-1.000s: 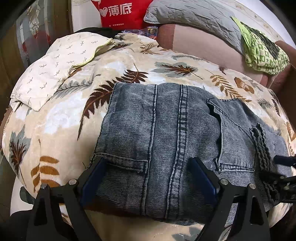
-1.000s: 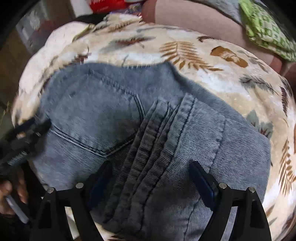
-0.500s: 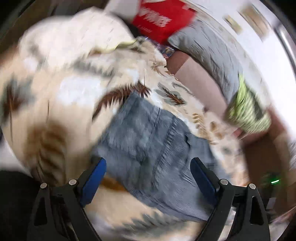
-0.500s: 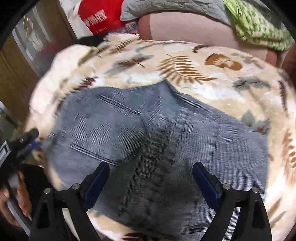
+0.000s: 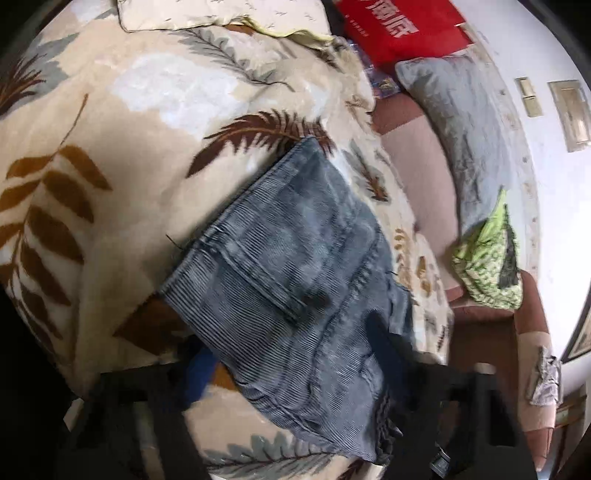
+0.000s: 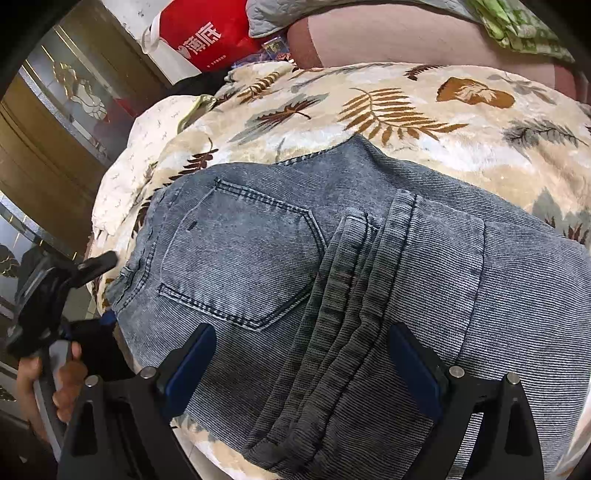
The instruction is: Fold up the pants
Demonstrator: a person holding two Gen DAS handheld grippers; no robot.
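The grey-blue denim pants (image 6: pixel 332 280) lie folded into a compact stack on the leaf-print blanket (image 6: pixel 406 110), back pocket facing up, waistband bunched in the middle. My right gripper (image 6: pixel 303 365) hovers open over the near edge of the stack, empty. In the left wrist view the pants (image 5: pixel 295 288) run diagonally. My left gripper (image 5: pixel 295 373) is blurred, its fingers spread wide and empty, near the stack's near end. It also shows in the right wrist view (image 6: pixel 55 291), held off the left edge of the pants.
A patterned cream pillow (image 5: pixel 221 14) lies at the blanket's far side. A red bag (image 6: pixel 207 37), a grey quilted cushion (image 5: pixel 465 122) and a green patterned cloth (image 5: pixel 491 266) sit along the pink headboard (image 5: pixel 421 177). A wooden wardrobe (image 6: pixel 48 122) stands on the left.
Both grippers have lifted back from the pants. The left gripper has swung and tilted to the left, so its view is rotated. The folded pants stay in place.
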